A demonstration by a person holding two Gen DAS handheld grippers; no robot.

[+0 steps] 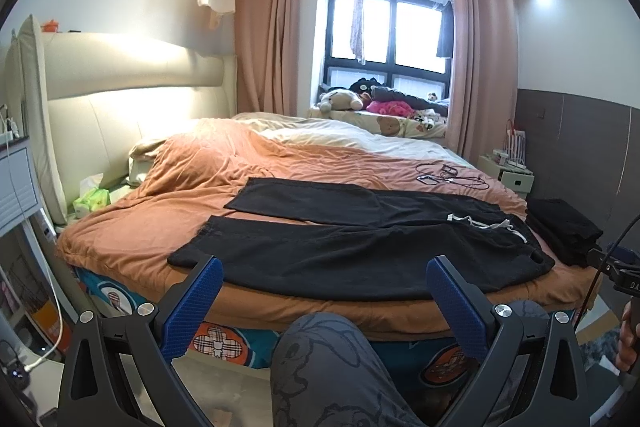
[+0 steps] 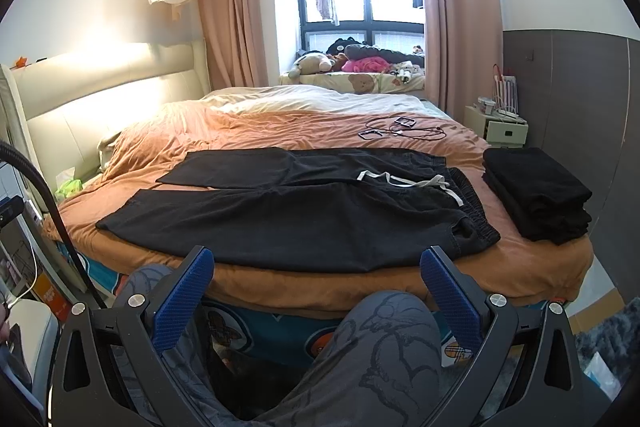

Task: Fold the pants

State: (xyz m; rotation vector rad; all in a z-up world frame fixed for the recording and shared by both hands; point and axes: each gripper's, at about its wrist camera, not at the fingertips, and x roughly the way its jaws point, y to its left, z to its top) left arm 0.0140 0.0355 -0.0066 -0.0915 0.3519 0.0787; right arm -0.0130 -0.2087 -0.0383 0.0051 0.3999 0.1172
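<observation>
Black pants (image 1: 340, 251) lie spread flat on the orange bed cover (image 1: 192, 171), legs pointing left, waistband with a white drawstring (image 1: 484, 223) at the right. They also show in the right wrist view (image 2: 296, 215), drawstring (image 2: 412, 183). My left gripper (image 1: 322, 267) is open and empty, held in front of the bed's near edge, short of the pants. My right gripper (image 2: 316, 259) is open and empty, also just before the near edge. Neither touches the cloth.
A stack of folded black clothes (image 2: 536, 195) sits at the bed's right corner. Cables and small devices (image 2: 400, 129) lie behind the pants. A tissue pack (image 1: 92, 201) is at the left by the headboard. The person's knees (image 2: 384, 339) are below the grippers. A nightstand (image 2: 500, 127) stands at right.
</observation>
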